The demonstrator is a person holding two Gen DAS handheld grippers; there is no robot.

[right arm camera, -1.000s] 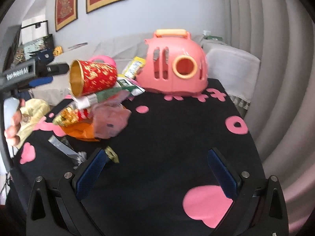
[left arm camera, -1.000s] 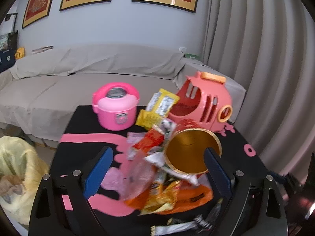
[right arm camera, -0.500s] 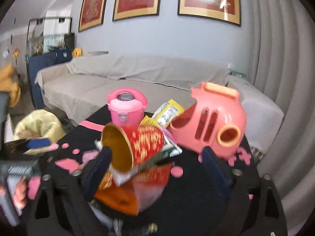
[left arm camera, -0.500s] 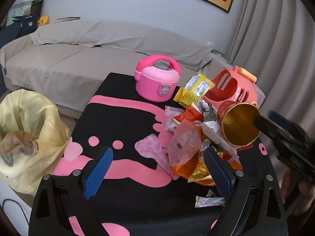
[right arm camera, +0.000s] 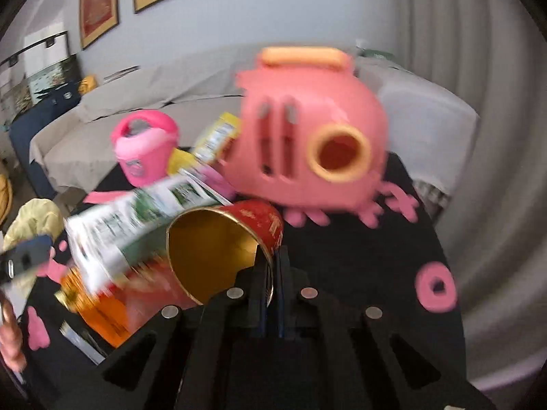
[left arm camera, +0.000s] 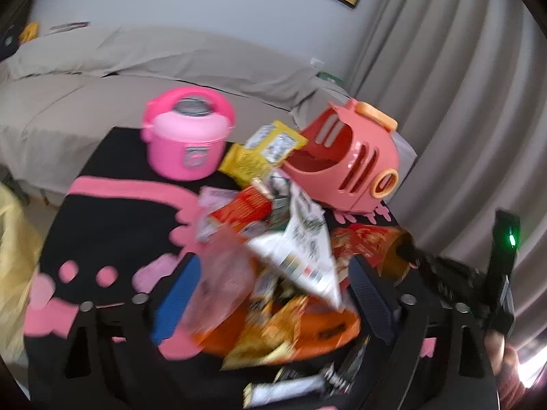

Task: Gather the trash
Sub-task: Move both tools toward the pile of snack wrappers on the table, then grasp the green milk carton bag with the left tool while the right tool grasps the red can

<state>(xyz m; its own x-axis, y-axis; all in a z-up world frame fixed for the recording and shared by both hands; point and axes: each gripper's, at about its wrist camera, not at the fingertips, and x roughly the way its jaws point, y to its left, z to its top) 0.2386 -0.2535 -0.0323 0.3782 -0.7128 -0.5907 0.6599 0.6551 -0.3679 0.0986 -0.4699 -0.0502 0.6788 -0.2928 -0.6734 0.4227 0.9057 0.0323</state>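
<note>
The right claw (right arm camera: 272, 275) has just been closing and is now clamped on the rim of the red paper cup (right arm camera: 222, 249): one finger sits inside the gold-lined mouth, the other against the red outer wall. The cup lies tilted on its side on the black-and-pink bench (right arm camera: 359, 259), mouth toward the right wrist camera, just in front of the pink slotted toy (right arm camera: 307, 143). A white-and-green wrapper (right arm camera: 133, 225) rests against the cup's upper left edge.

The left claw (left arm camera: 273, 290) stands apart, its jaws having just narrowed slightly. The blue fingers (left arm camera: 177, 300) flank the heap of trash wrappers (left arm camera: 290, 273) in the middle of the bench (left arm camera: 112, 218); contact with the heap cannot be determined because of motion blur. In the left wrist view the red cup (left arm camera: 365, 242) lies at the heap's right edge, with the right claw's dark body reaching it from the lower right. A pink toy cooker (left arm camera: 188, 143) stands at the bench's far side. A yellow bag (left arm camera: 13, 266) shows at the left edge, beside the bench.
</note>
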